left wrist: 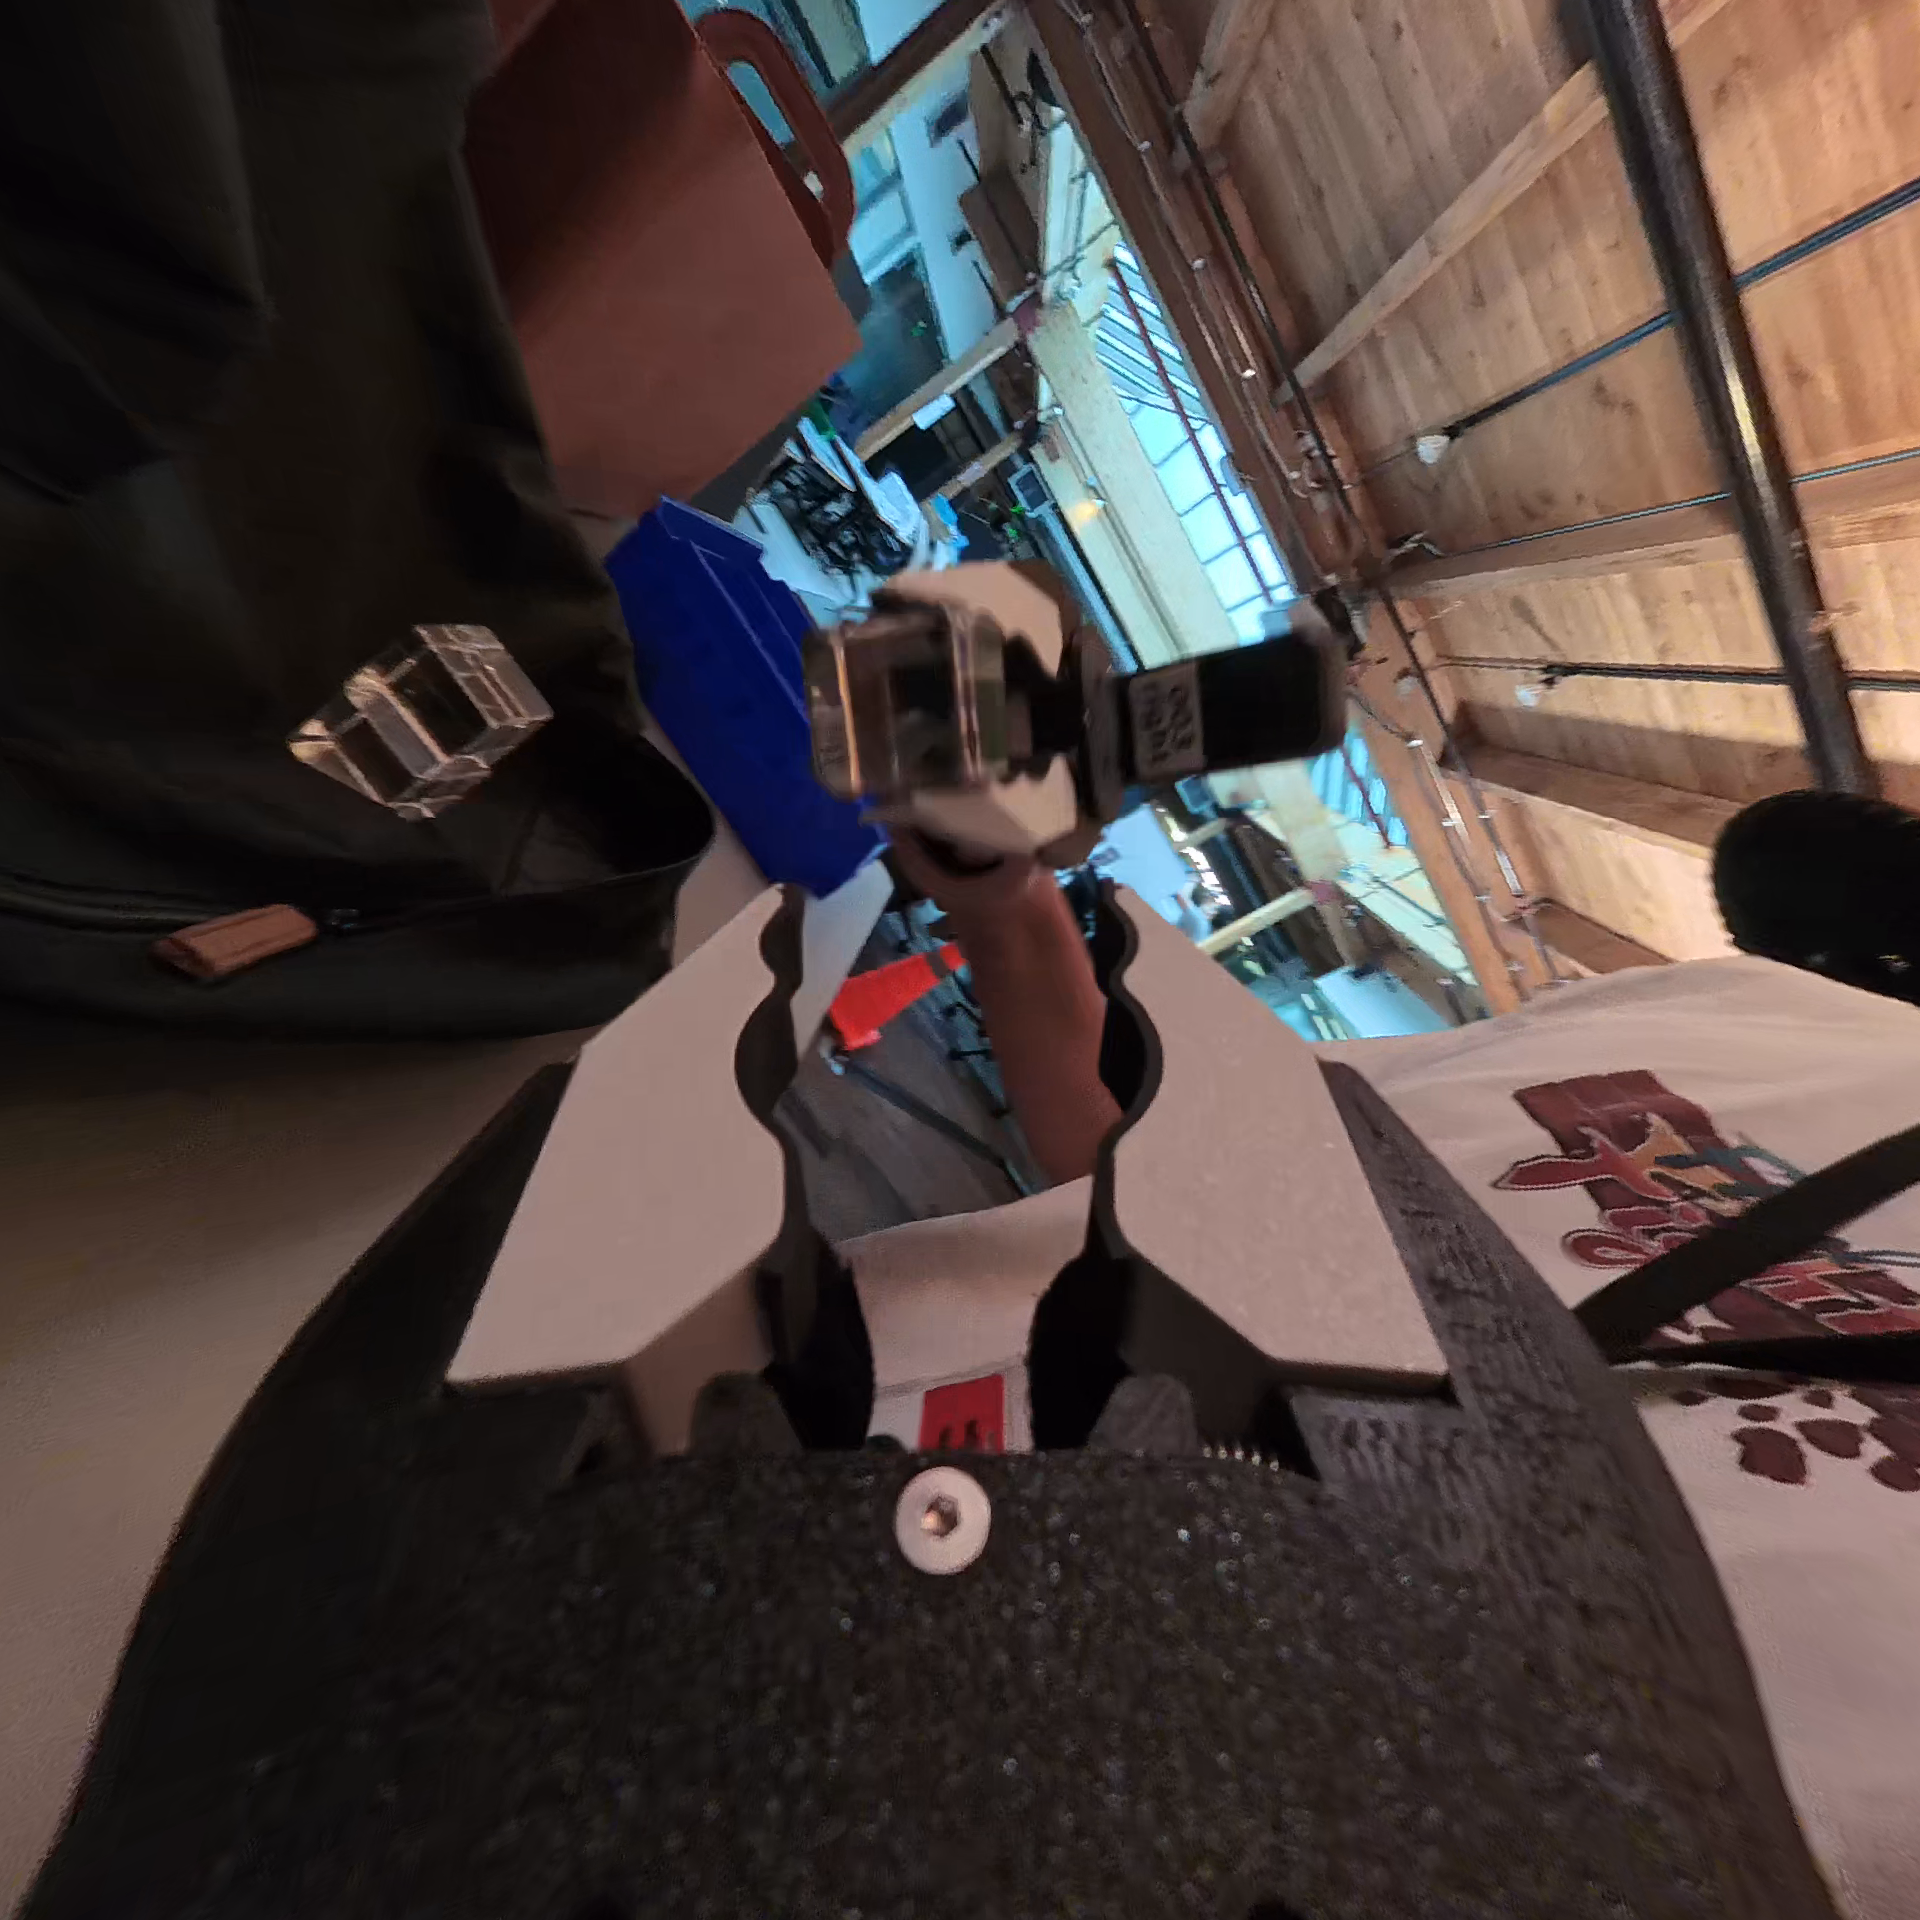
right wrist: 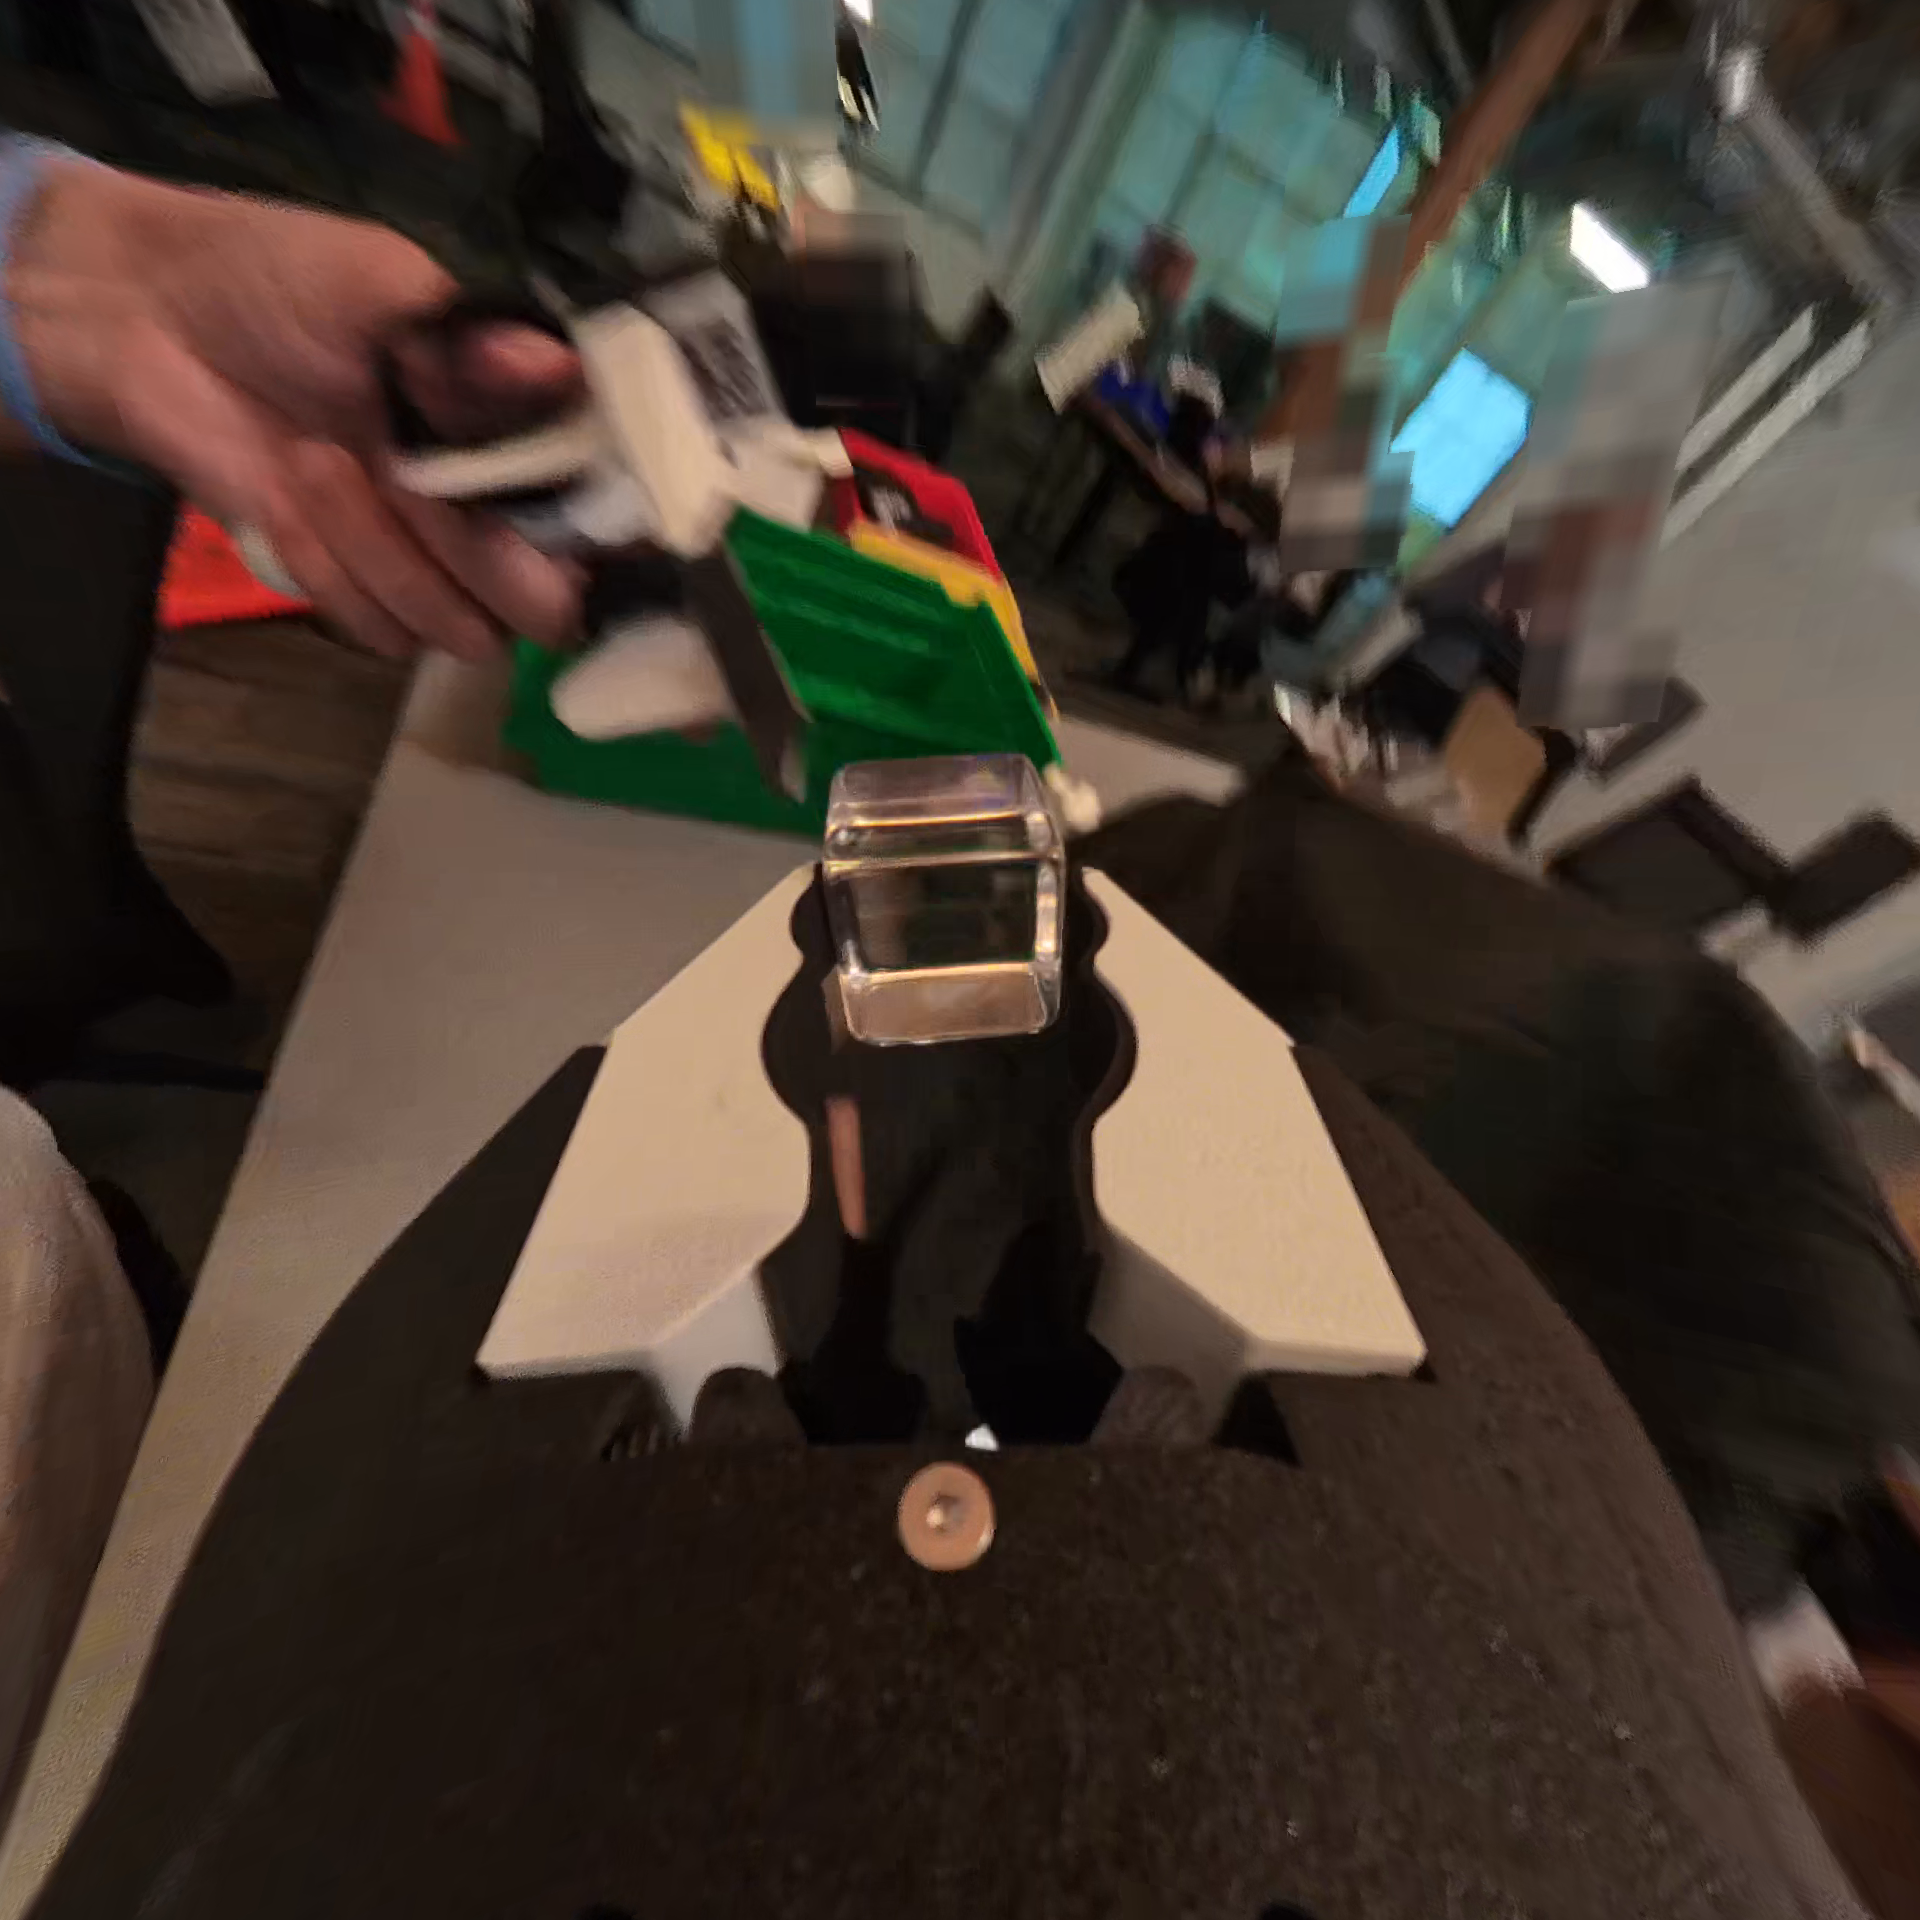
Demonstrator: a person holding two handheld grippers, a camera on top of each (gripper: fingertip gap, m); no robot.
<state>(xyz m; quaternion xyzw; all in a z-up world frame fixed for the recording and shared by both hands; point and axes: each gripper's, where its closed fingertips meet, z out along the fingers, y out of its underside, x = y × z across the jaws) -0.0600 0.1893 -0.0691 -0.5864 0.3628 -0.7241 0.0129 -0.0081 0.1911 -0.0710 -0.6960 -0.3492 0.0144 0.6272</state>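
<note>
while you hold both tools up over the desk (right wrist: 468, 935), nothing is gripped as far as these views show. the clear cube (left wrist: 416, 717) lies on the black bag (left wrist: 260, 468) at the left of the left wrist view, just above the bag's brown zipper pull (left wrist: 229, 940), with no finger on it.

your left hand-held gripper (left wrist: 951, 909) is tilted on its side and stands partly open, empty. through its gap you see only a forearm (left wrist: 1039, 1060) and an orange cone (left wrist: 883, 997) far behind. beyond its tips, at the centre of that frame, the other tool shows blurred, with a blue bin (left wrist: 717, 707) behind it and a brown paper bag (left wrist: 644, 260) at the upper left.

your right hand-held gripper (right wrist: 945, 883) is open about as wide as the cube, which shows in the gap at its tips, middle of the frame. the pads look just beside its faces – i can't see contact, and since the left view shows the cube resting free on the bag, i judge it lined up but not clamped. a hand (right wrist: 260, 416) at the upper left grips the left tool, over a green plastic piece (right wrist: 883, 644) on the desk.
</note>
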